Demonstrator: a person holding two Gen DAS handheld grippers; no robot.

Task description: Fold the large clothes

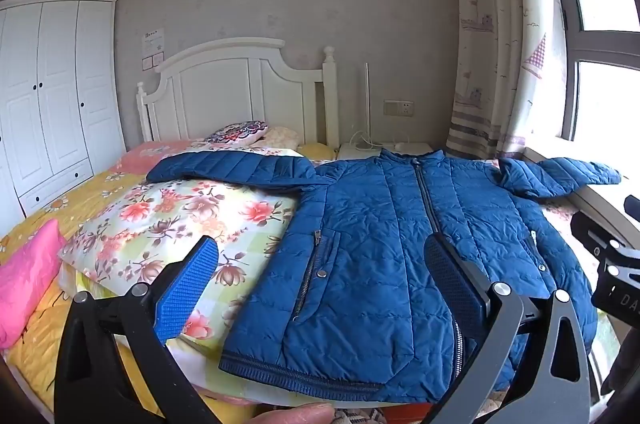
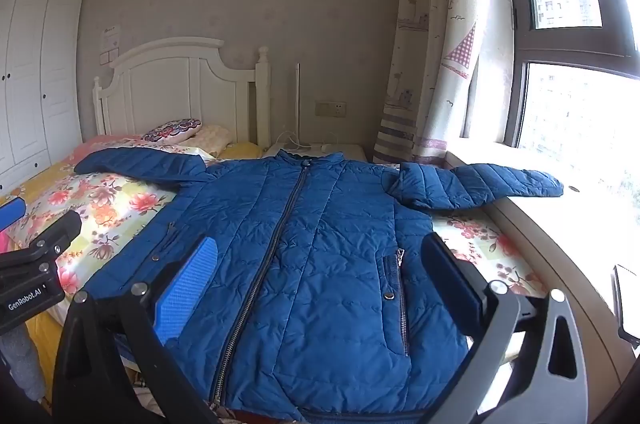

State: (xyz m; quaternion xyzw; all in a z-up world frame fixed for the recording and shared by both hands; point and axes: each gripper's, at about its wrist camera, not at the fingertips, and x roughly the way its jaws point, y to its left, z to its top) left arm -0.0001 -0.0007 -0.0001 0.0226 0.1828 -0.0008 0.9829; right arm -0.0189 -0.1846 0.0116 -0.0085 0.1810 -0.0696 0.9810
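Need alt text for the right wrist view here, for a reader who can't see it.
A blue quilted jacket lies zipped and face up on a floral bedspread, sleeves spread, one sleeve resting on the windowsill. The right gripper hovers open above its hem, holding nothing; the left gripper shows at the left edge.

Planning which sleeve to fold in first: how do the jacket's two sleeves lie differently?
The wardrobe-side sleeve lies on the floral quilt, fairly straight. The window-side sleeve reaches off the bed onto the windowsill, bunched at the shoulder. Both are spread outward from the zipped blue jacket.
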